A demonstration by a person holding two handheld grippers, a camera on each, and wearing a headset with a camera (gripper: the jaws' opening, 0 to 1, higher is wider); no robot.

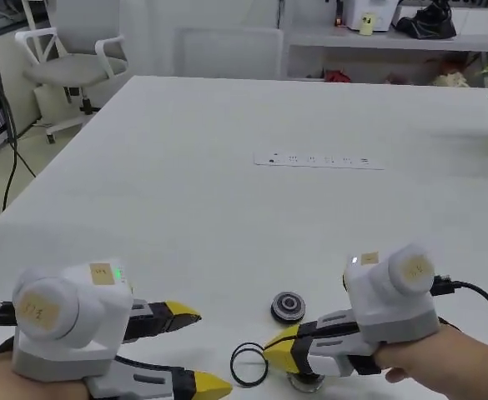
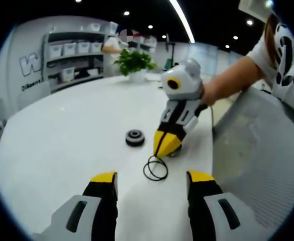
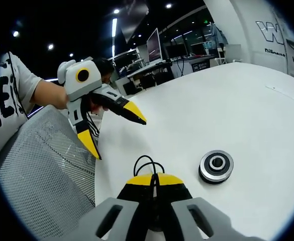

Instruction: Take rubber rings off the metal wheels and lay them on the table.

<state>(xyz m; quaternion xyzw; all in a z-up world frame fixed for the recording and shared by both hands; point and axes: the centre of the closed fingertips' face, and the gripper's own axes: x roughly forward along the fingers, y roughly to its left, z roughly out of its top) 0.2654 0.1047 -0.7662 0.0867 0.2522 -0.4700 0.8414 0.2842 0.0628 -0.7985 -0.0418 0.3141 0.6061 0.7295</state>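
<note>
Nearest, my left gripper is spread wide; my right gripper, pressed together, hangs over one wheel. One ring lies loose beside it, a second wheel just beyond.

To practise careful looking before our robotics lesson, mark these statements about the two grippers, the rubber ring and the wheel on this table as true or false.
1. The left gripper has its jaws open. True.
2. The right gripper has its jaws wide open. False: they are shut.
3. A black rubber ring lies on the table by the tips of the right gripper. True.
4. The left gripper holds the wheel. False: the wheel rests on the table with nothing gripping it.
</note>
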